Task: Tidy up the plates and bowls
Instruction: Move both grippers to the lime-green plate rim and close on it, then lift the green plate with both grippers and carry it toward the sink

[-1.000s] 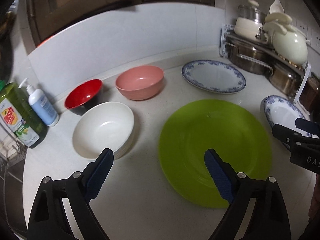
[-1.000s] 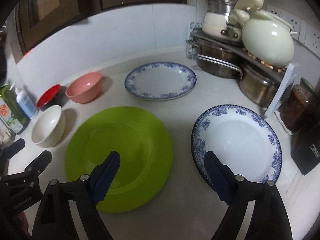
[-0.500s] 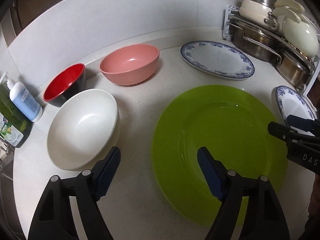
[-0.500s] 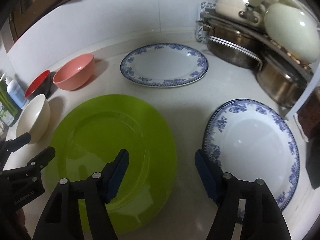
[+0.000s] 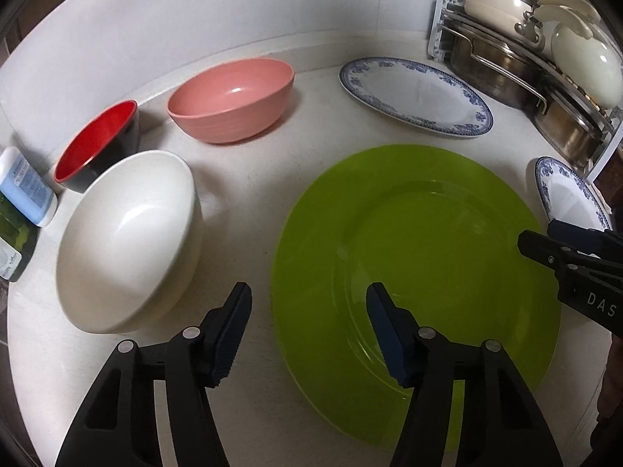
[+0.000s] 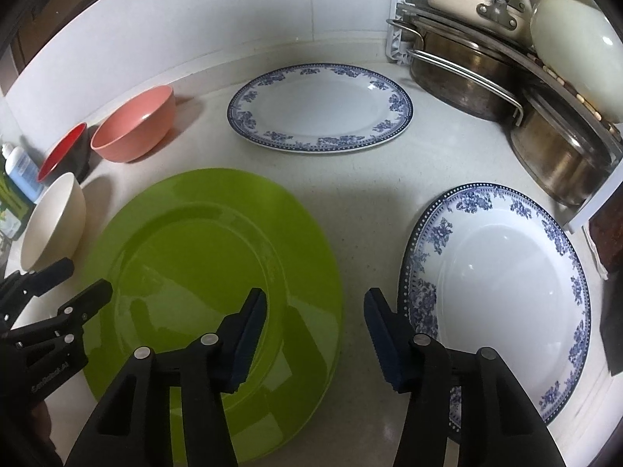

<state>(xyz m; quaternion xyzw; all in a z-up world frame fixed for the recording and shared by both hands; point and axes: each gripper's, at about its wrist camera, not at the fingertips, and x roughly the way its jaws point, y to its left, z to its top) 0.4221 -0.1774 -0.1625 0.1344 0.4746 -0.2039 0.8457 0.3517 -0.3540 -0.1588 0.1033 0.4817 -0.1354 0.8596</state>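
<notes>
A large green plate (image 5: 420,264) lies flat on the white counter; it also shows in the right wrist view (image 6: 210,268). My left gripper (image 5: 307,303) is open and empty, straddling the plate's left rim beside a cream bowl (image 5: 128,241). My right gripper (image 6: 315,311) is open and empty, over the gap between the green plate's right rim and a blue-patterned plate (image 6: 502,295). A second blue-patterned plate (image 6: 319,107) lies further back. A pink bowl (image 5: 231,99) and a red bowl (image 5: 99,142) stand at the back left.
A rack with steel pots (image 6: 467,62) and a cream lidded pot (image 6: 576,54) stands at the back right. A white-blue bottle (image 5: 25,186) and a green bottle (image 5: 11,233) stand at the left edge. A white backsplash wall (image 5: 218,11) runs behind.
Both grippers have moved forward and lower toward the counter, and their jaws have narrowed somewhat. The dishes have not moved.
</notes>
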